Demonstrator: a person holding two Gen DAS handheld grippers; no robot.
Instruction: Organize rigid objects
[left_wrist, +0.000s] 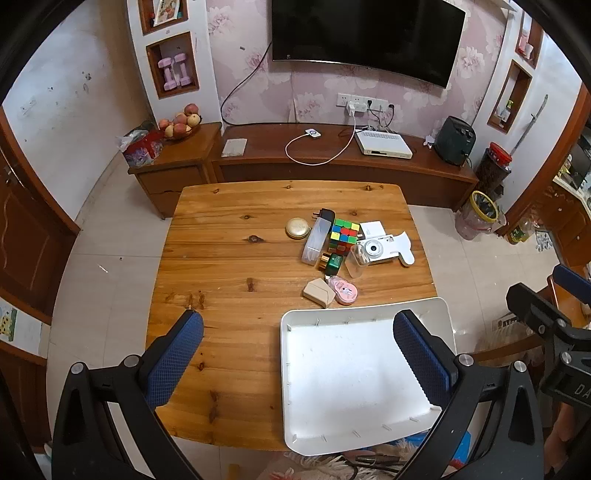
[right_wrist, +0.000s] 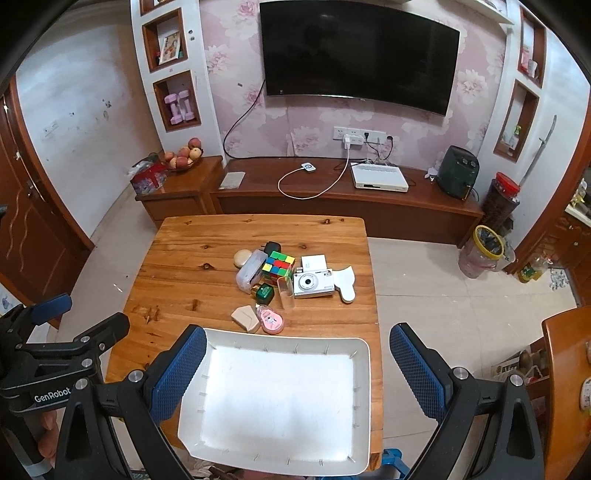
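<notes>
Hovering high over the table (left_wrist: 229, 258), both grippers, left (left_wrist: 297, 345) and right (right_wrist: 297, 363), have fingers spread wide, holding nothing. The tray (right_wrist: 364, 402) sits empty nearside; the clutter's just beyond it. Best bet: drop onto the tape dispenser (right_wrist: 272, 319) nearest the rim, squarely.

I see table's left half (left_wrist: 221, 258) bare, free to pass | clutter cluster (left_wrist: 347, 251) blocks centre-right | tray (right_wrist: 364, 369) fills near edge

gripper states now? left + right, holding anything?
Left gripper: open, holding nothing, above the wooden table and white tray.
Right gripper: open, holding nothing, over the tray.
</notes>
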